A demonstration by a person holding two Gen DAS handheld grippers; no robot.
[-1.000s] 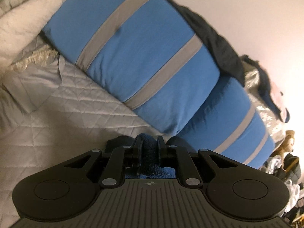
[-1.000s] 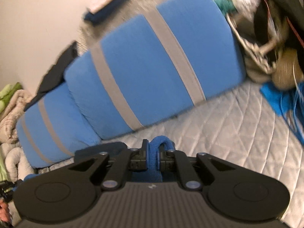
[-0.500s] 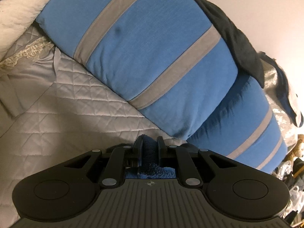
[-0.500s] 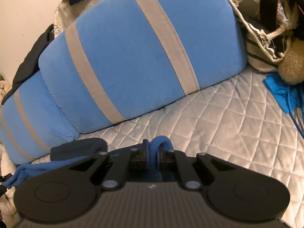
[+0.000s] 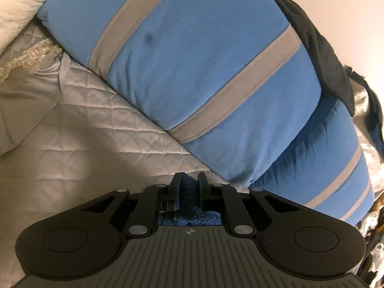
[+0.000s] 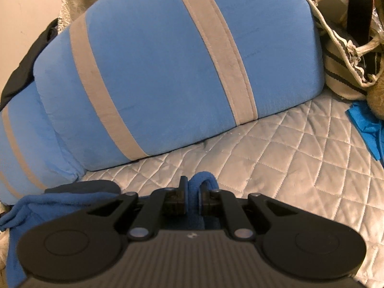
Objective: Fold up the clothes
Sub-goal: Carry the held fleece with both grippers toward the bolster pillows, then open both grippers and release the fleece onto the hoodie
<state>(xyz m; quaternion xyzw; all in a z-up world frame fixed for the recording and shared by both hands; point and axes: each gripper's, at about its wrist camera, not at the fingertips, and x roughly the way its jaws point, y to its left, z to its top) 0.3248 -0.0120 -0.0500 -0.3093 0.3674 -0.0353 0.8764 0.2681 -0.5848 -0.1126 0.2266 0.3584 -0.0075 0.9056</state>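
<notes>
Blue fleece garment [image 6: 60,204], soft and nubby, pinched at two places: a bunched fold sits between the nearly closed jaws of the left gripper [image 5: 188,187], and a looped fold between the nearly closed jaws of the right gripper [image 6: 193,192]; the remainder trails left of the right gripper over the pale grey quilted bedspread [image 6: 300,148]. A dark folded cloth [image 6: 84,187] lies just beyond the trailing fleece. Farther back, two large blue cushions with grey bands [image 5: 204,60] lean along the bed's far edge, a black garment [image 5: 321,48] draped on top. A striped canvas bag [image 6: 345,55] stands at the right end.
</notes>
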